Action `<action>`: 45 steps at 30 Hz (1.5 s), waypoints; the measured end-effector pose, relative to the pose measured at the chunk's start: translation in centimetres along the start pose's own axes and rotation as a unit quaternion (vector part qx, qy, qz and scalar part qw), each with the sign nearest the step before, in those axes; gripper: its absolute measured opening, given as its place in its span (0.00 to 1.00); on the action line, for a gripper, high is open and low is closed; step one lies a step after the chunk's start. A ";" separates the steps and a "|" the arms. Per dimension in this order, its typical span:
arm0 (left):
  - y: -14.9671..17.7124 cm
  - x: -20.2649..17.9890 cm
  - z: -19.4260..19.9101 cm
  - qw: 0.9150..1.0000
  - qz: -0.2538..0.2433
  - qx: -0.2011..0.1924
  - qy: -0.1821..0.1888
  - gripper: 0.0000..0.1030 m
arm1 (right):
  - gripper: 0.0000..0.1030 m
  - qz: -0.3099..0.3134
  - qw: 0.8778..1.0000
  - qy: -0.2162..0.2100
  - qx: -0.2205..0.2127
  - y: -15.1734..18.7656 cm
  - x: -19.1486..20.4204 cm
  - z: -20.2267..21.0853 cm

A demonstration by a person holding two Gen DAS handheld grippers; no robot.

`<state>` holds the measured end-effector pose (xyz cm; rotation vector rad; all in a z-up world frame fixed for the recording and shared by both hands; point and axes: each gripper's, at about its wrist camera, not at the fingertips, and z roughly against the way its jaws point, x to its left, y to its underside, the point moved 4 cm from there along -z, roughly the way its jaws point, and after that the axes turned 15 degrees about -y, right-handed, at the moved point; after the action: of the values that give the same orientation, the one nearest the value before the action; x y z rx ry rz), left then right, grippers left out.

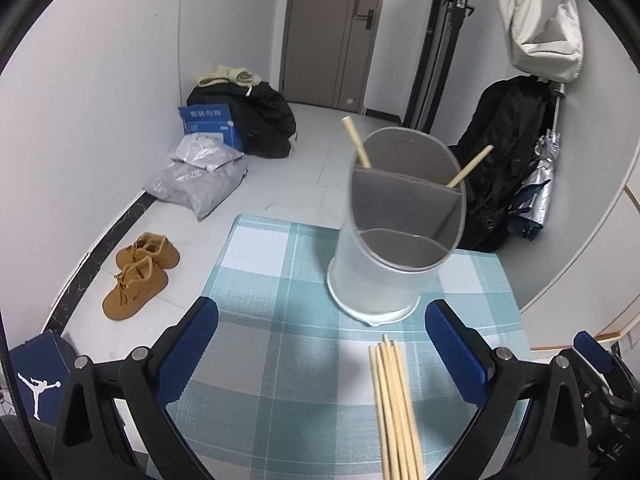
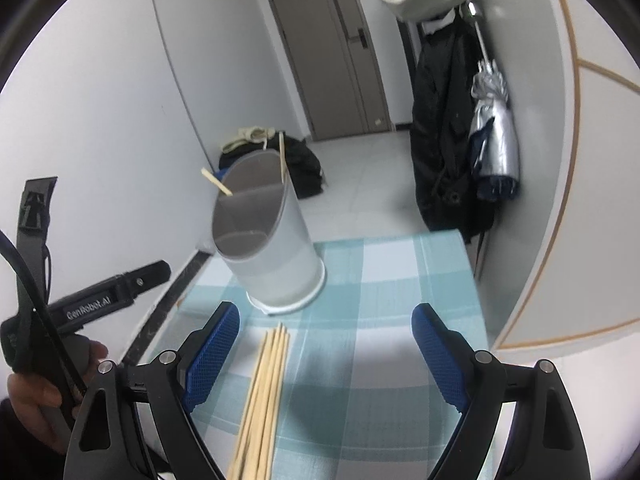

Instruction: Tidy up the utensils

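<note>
A bundle of several wooden chopsticks (image 1: 394,408) lies on the blue checked tablecloth (image 1: 280,264), pointing toward a white cylindrical holder (image 1: 380,276) with a grey divider. Two chopsticks (image 1: 356,142) stand in the holder's far compartment. My left gripper (image 1: 322,344) is open above the cloth, the bundle lying between its blue pads nearer the right one. In the right wrist view the bundle (image 2: 264,392) lies between the pads of my open right gripper (image 2: 326,344), close to the left pad, with the holder (image 2: 272,248) just beyond.
A hand holding the left gripper's black handle (image 2: 92,304) shows at the left of the right wrist view. The table's far edge drops to a tiled floor with brown shoes (image 1: 140,272), bags (image 1: 200,176) and dark coats (image 2: 440,140) hanging on the right wall.
</note>
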<state>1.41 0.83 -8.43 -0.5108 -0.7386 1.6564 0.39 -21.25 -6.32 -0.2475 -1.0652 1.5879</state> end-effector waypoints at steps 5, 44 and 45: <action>-0.3 0.8 -1.8 0.999 0.002 0.025 -0.020 0.99 | 0.86 -0.002 1.000 0.001 0.029 0.7 -0.2 -2.2; -1.3 7.9 -7.2 0.986 0.119 0.118 0.001 0.99 | 0.12 0.011 0.949 0.009 0.316 4.3 -0.8 -15.7; -1.1 7.9 -7.3 0.985 0.121 0.123 0.003 0.99 | 0.11 0.007 0.949 0.009 0.315 4.4 -0.9 -15.4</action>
<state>5.48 10.08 -12.28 -0.4419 -0.4704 1.9398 7.87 -14.19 -18.59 0.1658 -0.4964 1.8469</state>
